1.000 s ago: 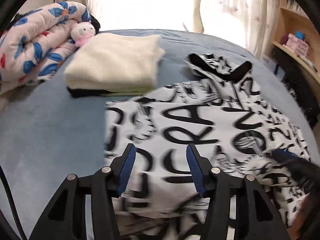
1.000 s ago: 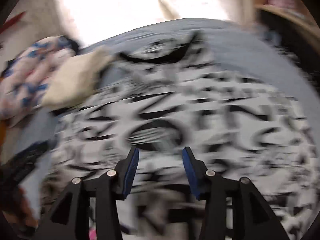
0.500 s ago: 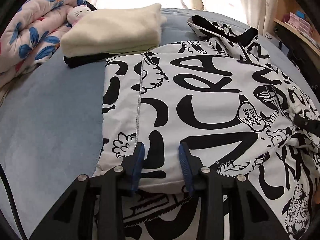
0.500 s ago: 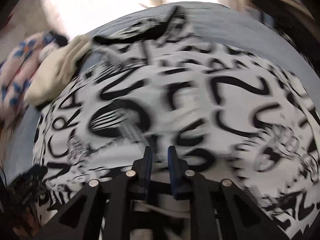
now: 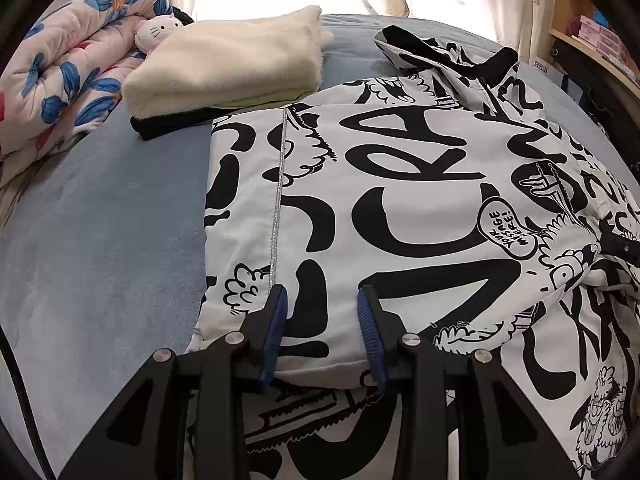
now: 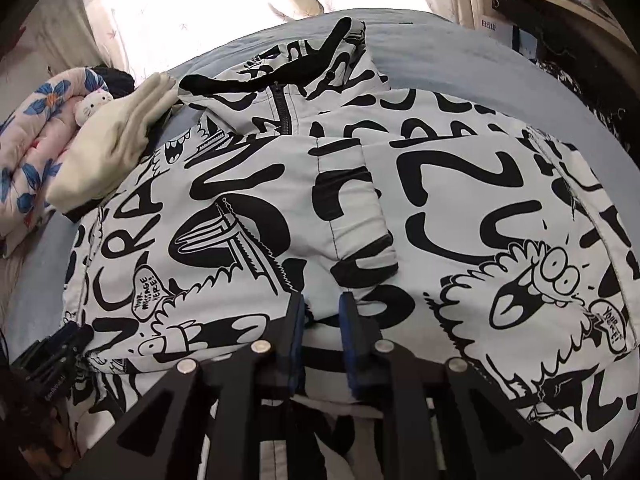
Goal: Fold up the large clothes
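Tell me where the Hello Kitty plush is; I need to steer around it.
In both views the Hello Kitty plush sits far left on the bed, wedged between the floral quilt and the folded cream garment.

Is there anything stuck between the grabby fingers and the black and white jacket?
Nothing visible is. The left gripper sits open right over the jacket's near folded edge. The right gripper has narrowed its fingers around a fold of the same jacket, though actual clamping isn't clear.
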`<act>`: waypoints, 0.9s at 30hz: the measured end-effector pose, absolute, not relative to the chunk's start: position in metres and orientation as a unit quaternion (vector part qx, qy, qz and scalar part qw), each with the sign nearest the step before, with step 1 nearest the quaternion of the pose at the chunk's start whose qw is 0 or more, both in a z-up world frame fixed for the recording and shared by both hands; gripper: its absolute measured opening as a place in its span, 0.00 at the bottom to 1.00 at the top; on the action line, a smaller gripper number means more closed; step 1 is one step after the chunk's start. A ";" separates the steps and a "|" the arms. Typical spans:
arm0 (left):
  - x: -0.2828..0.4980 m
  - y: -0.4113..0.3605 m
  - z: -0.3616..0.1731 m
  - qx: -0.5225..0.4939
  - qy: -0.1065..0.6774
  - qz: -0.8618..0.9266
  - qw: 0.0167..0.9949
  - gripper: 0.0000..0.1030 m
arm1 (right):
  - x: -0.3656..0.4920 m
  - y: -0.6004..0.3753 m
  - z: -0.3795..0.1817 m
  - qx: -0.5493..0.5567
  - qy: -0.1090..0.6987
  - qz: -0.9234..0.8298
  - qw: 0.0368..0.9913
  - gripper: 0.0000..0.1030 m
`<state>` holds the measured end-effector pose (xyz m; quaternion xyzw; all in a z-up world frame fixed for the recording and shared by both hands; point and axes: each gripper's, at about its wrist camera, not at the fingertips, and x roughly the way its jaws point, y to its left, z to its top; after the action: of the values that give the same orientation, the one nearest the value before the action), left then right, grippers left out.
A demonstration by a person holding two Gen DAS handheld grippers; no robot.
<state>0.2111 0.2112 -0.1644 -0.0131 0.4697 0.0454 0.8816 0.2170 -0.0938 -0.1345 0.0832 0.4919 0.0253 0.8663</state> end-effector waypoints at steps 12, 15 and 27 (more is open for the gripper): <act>0.193 0.207 -0.135 -0.043 0.480 0.046 0.875 0.51 | 0.192 -0.081 -0.112 0.087 0.480 0.040 0.872 0.22; 0.184 0.206 -0.129 -0.036 0.480 0.057 0.875 0.57 | 0.180 -0.076 -0.108 0.084 0.474 0.041 0.876 0.28; 0.128 0.211 -0.097 -0.021 0.464 0.063 0.883 0.58 | 0.140 -0.077 -0.094 0.072 0.472 0.034 0.878 0.30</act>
<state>0.1276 0.2108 -0.0970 -0.0208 0.4642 0.0629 0.8833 0.1401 -0.0775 -0.0936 0.0715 0.4716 0.0335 0.8783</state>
